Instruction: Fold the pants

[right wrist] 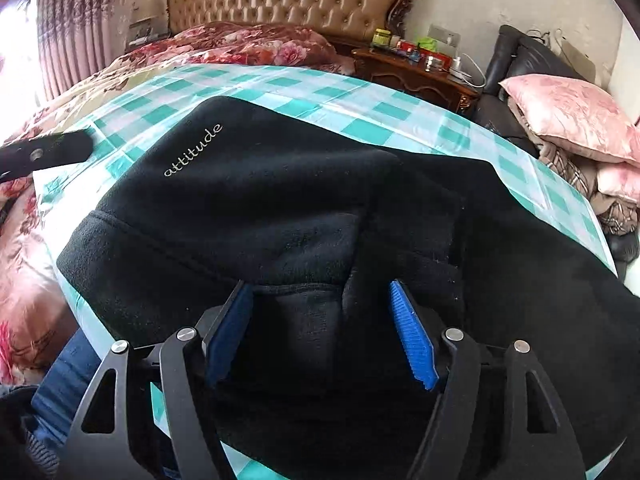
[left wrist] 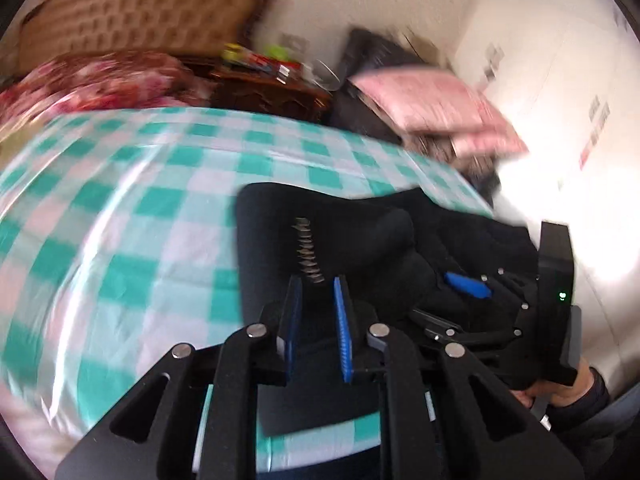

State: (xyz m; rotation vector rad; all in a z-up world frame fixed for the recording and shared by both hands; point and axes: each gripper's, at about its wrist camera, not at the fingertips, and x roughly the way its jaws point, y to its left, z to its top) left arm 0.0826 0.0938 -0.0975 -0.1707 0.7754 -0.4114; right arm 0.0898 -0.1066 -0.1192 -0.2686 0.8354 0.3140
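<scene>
Both claws are working over black fleece pants [right wrist: 248, 208] lying on a teal-and-white checked sheet [right wrist: 348, 120]. Left claw [left wrist: 318, 284] is standing nearly closed, its ribbed blue pads [left wrist: 343, 328] flanking a fold; whether they are pinching it I cannot tell. Right claw [right wrist: 320, 292] is gaping wide above the soft waistband, gripping nothing. White stitched script [right wrist: 194, 150] is reading "attitude".
</scene>
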